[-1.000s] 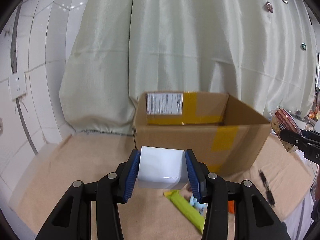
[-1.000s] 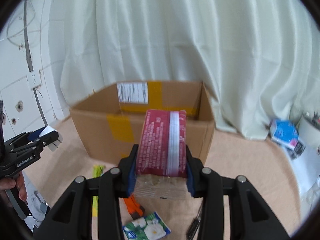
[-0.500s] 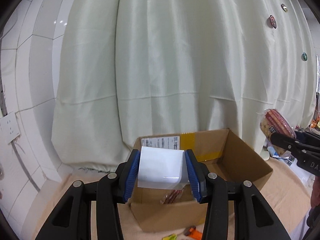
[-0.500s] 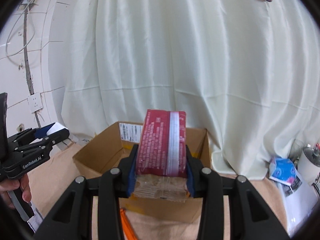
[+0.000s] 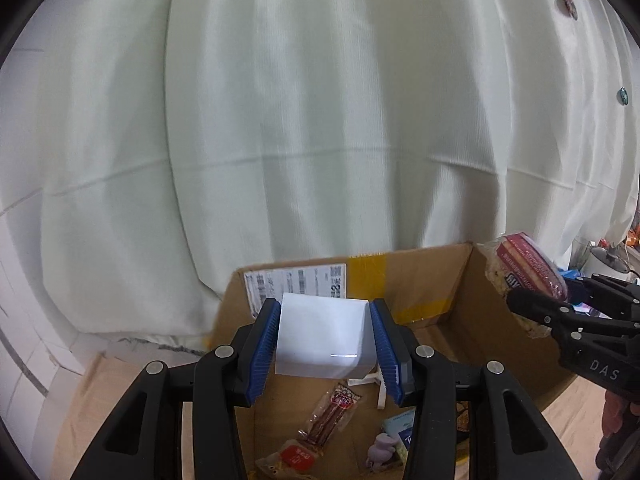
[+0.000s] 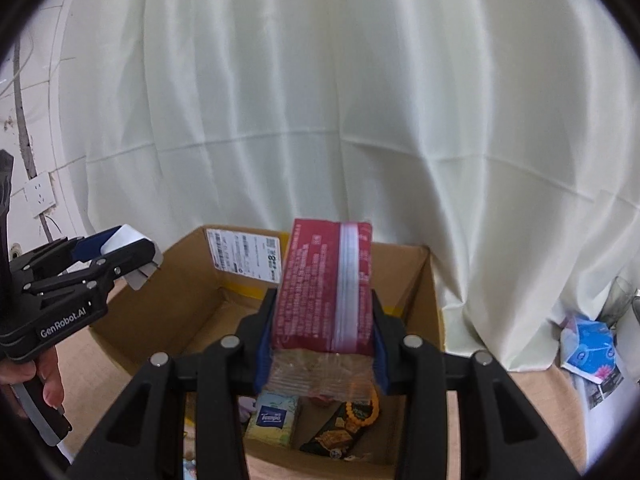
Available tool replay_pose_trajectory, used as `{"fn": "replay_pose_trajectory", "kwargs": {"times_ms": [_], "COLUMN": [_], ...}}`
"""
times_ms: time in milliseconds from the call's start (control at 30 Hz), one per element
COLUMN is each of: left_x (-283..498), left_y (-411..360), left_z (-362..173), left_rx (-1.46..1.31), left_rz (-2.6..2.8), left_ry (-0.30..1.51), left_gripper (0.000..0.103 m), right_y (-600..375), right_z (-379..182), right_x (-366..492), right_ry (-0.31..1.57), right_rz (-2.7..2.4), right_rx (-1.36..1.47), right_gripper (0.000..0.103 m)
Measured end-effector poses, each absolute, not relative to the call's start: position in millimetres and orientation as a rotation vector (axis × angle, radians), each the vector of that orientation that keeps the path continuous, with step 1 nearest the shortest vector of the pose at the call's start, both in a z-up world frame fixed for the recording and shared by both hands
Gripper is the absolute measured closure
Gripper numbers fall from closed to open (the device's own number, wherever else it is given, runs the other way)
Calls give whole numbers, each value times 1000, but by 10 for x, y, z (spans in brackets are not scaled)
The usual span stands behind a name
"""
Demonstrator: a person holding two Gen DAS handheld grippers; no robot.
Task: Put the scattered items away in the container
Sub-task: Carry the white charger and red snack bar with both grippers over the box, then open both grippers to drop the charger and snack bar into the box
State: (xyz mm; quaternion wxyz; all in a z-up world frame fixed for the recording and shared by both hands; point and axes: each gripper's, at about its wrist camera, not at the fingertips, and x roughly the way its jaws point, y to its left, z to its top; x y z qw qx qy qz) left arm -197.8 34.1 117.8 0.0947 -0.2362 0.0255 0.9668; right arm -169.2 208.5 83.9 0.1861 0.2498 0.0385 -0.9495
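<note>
The cardboard box (image 5: pixel 428 276) stands open on a tan-covered surface, its far wall bearing a shipping label (image 5: pixel 296 284) and yellow tape. Both grippers hang over its opening. The left gripper (image 5: pixel 325 340) is clamped on a white box (image 5: pixel 322 334), blue pads pressed to its two sides; only its plain top face and a folded flap beneath show, so no print can be read. The right gripper (image 6: pixel 323 328) is clamped on a red snack packet (image 6: pixel 326 286), whose near end is clear wrap over pale contents; its small print is too blurred to read.

The two grippers' bodies hide much of the cardboard box's floor. Between them, inside, lie a pack of red sausage sticks (image 5: pixel 332 412), a small red-labelled pouch (image 5: pixel 294 454), a pale purple figure (image 5: pixel 382 446), a Tempo tissue pack (image 6: pixel 274 420) and a dark item with orange beads (image 6: pixel 348 424), partly cut off by the right gripper's fingers. The near wall of the cardboard box is mostly out of sight below.

A cream curtain (image 6: pixel 320 100) fills the background. At the left, a wall socket (image 6: pixel 39 196) sits on white tile; at the right edge of the surface lies a blue-and-white pack (image 6: pixel 590 344), blurred. A hand (image 6: pixel 44 380) grips the left gripper's handle.
</note>
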Motion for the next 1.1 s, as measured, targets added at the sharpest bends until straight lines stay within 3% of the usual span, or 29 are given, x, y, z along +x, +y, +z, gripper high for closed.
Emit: {"fn": "replay_pose_trajectory", "kwargs": {"times_ms": [333, 867, 967, 1033, 1100], "left_x": [-2245, -2252, -2242, -2228, -2206], "left_y": [388, 420, 434, 432, 417], "left_z": [755, 691, 714, 733, 768], "left_rx": [-812, -832, -830, -824, -795], "left_rz": [2831, 2800, 2812, 2822, 2826], "left_ry": [62, 73, 77, 68, 61], "left_gripper": [57, 56, 56, 53, 40], "right_y": [2015, 1978, 1990, 2011, 2038], "right_z": [446, 255, 282, 303, 337], "right_x": [-1959, -2042, -2005, -1985, -1943], "right_ry": [108, 125, 121, 114, 97], "right_rz": [-2621, -2602, -2626, -2624, -2637], "right_rx": [819, 892, 858, 854, 832], "right_gripper": [58, 57, 50, 24, 21]}}
